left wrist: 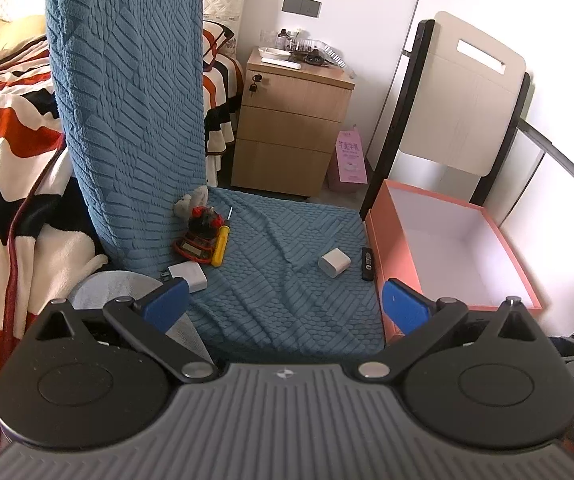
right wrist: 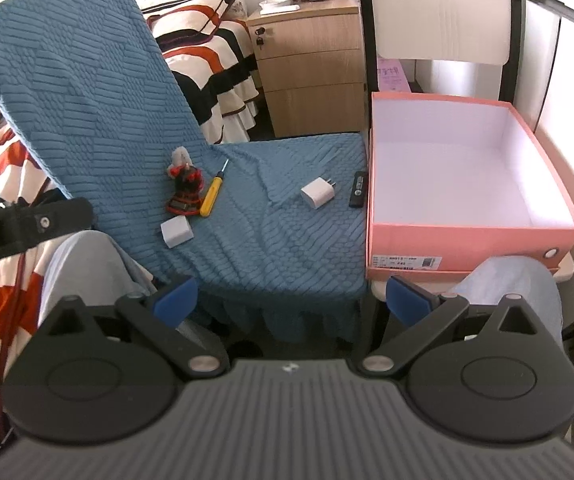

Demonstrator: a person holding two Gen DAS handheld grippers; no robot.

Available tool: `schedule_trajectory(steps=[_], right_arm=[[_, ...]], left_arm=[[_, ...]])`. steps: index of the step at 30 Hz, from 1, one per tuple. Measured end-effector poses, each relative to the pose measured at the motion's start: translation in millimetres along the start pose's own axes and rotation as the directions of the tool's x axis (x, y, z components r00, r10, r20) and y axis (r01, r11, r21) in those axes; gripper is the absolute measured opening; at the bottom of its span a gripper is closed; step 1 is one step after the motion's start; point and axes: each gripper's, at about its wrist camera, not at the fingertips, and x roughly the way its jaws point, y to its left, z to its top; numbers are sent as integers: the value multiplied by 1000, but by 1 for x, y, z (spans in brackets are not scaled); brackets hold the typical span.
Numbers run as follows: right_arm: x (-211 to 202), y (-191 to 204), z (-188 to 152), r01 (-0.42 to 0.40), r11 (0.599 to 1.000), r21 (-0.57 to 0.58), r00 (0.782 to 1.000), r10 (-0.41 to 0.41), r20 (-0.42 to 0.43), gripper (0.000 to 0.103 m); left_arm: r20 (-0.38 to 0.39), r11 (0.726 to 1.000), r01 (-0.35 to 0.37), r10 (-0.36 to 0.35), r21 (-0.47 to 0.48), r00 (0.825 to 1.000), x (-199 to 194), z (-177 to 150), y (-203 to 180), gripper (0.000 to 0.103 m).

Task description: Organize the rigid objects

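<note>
Small items lie on a blue-covered chair seat (left wrist: pixel 287 304) (right wrist: pixel 287 248): a white plug charger (left wrist: pixel 334 263) (right wrist: pixel 319 193), a second white adapter (left wrist: pixel 189 275) (right wrist: pixel 176 231), a yellow-handled screwdriver (left wrist: pixel 220 245) (right wrist: pixel 212 195), a red-and-black meter with leads (left wrist: pixel 197 238) (right wrist: pixel 185 194) and a black stick (left wrist: pixel 367 263) (right wrist: pixel 359 189). An empty pink box (left wrist: pixel 459 248) (right wrist: pixel 463 184) stands to the right of the seat. My left gripper (left wrist: pixel 287 308) hovers open at the seat's front edge. Held back from the seat, my right gripper (right wrist: pixel 291 300) is open and empty.
A wooden bedside cabinet (left wrist: pixel 291 120) (right wrist: pixel 311 64) stands behind the chair, with a striped bed (left wrist: pixel 3 140) to the left. A white chair back (left wrist: pixel 467 92) rises behind the box. A person's knees (right wrist: pixel 515 292) sit below the right gripper.
</note>
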Motion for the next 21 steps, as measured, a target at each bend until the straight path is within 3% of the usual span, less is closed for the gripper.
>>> schedule_trajectory(steps=[21], right_arm=[[5, 3, -1, 8, 1000, -21, 1000, -8, -3, 103]], left_arm=[[20, 1000, -4, 5, -11, 1000, 4, -2, 6, 103]])
